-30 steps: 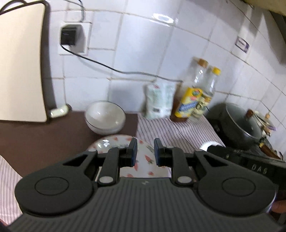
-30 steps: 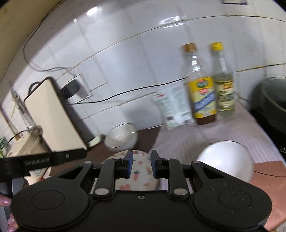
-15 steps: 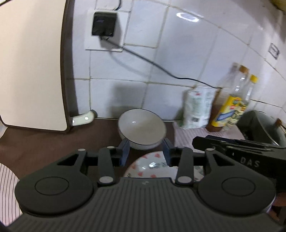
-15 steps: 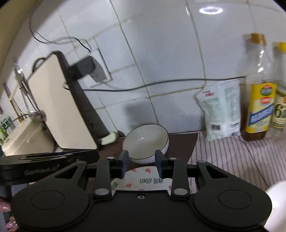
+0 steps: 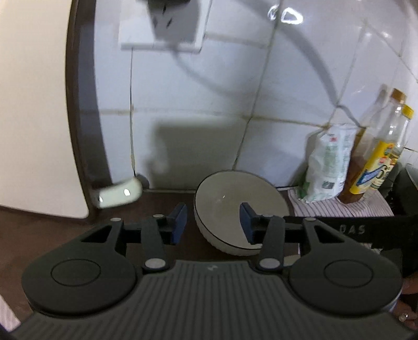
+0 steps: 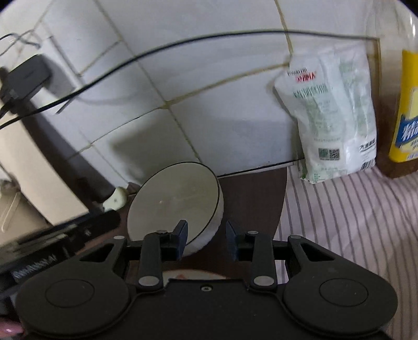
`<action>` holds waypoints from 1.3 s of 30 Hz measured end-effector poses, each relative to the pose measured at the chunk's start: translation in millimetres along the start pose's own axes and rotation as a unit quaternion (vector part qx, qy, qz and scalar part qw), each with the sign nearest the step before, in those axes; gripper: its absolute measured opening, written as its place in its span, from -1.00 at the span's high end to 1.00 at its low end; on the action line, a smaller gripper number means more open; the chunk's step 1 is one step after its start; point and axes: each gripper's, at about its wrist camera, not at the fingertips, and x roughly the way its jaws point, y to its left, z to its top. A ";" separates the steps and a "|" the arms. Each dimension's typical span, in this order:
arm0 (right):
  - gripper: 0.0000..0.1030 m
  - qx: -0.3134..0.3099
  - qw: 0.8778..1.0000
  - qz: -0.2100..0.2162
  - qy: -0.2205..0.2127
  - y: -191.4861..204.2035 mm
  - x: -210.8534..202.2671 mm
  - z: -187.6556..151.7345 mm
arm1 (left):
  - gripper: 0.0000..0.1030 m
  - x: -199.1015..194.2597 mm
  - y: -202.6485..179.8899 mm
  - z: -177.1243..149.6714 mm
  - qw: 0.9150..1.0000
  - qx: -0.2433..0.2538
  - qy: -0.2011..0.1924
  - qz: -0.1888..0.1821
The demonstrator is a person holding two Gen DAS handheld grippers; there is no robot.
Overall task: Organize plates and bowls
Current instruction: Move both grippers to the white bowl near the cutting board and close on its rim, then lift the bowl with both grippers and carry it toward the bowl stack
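Note:
A white bowl with a thin dark rim [image 5: 230,198] stands on the dark brown counter against the tiled wall; it also shows in the right wrist view [image 6: 177,198]. My left gripper [image 5: 213,222] is open, its jaws straddling the bowl's left rim, the right finger inside the bowl. My right gripper [image 6: 206,240] is open, its jaws at the bowl's right front rim. A sliver of the patterned plate [image 6: 188,274] shows just below the right gripper's jaws.
A cream cutting board [image 5: 39,117] leans on the wall at left, with a wall socket and black plug [image 5: 167,15] above. A white-green bag [image 6: 331,112] and oil bottles [image 5: 376,159] stand on a striped cloth [image 6: 352,209] at right. A cable [image 6: 183,44] runs along the tiles.
Both grippers have moved forward and down to the white bowl and opened wider. The patterned plate has slipped almost out of view beneath them.

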 end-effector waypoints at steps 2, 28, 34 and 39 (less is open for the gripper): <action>0.27 0.014 1.000 0.003 0.005 -1.9 7.3 2.8 | 0.15 14.5 4.1 -1.2 1.000 0.000 0.015 0.001; 0.59 0.052 0.998 0.014 0.016 -7.8 25.4 3.6 | 0.61 32.5 -3.7 -17.5 0.999 -0.005 0.054 0.004; 0.58 0.055 0.998 0.020 -0.023 -0.5 -9.0 2.0 | 0.61 8.4 -11.5 -10.1 0.998 -0.007 0.066 0.001; 0.58 0.062 0.997 0.030 -0.027 2.9 -35.6 1.7 | 0.61 -21.0 -23.0 -2.1 0.998 0.001 0.060 -0.001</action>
